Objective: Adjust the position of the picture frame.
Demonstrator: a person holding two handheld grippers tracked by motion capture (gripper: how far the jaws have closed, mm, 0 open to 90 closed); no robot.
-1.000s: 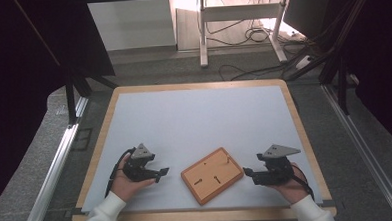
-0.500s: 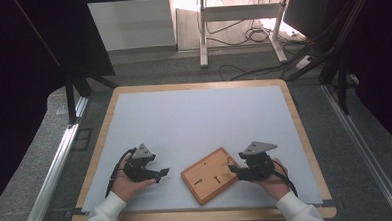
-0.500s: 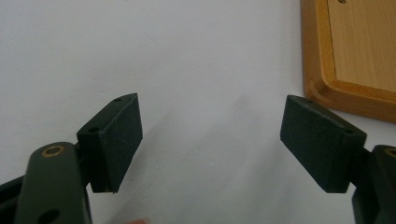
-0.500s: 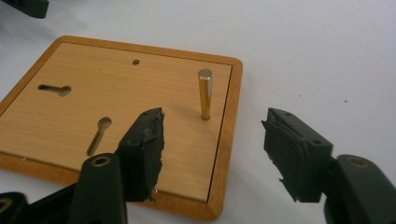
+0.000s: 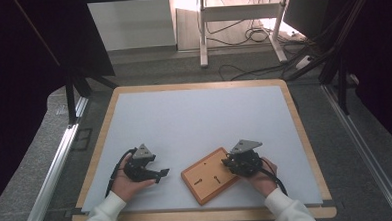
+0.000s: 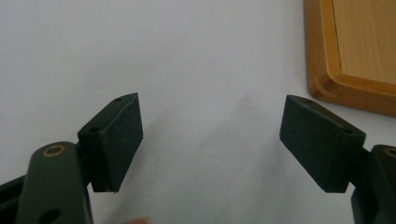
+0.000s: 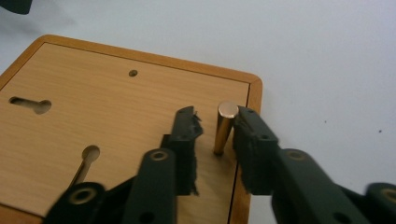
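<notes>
White matting (image 5: 199, 120) is covering the wood-edged table, and a wooden board (image 5: 209, 175) is lying near its front edge, slightly right of centre. On the board's right end the right gripper (image 7: 214, 133) is standing with its jaws close around a small upright brass peg (image 7: 224, 127) — one jaw touching it, the other just beside. Well apart to the left, the left gripper (image 6: 210, 140) is resting on the mat, jaws spread wide on nothing.

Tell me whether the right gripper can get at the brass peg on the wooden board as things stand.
Probably yes. In the right gripper view, the right gripper already has its jaws on either side of the upright brass peg near the wooden board's corner. One jaw seems to touch it, the other leaves a small gap, and nothing blocks closing.
</notes>
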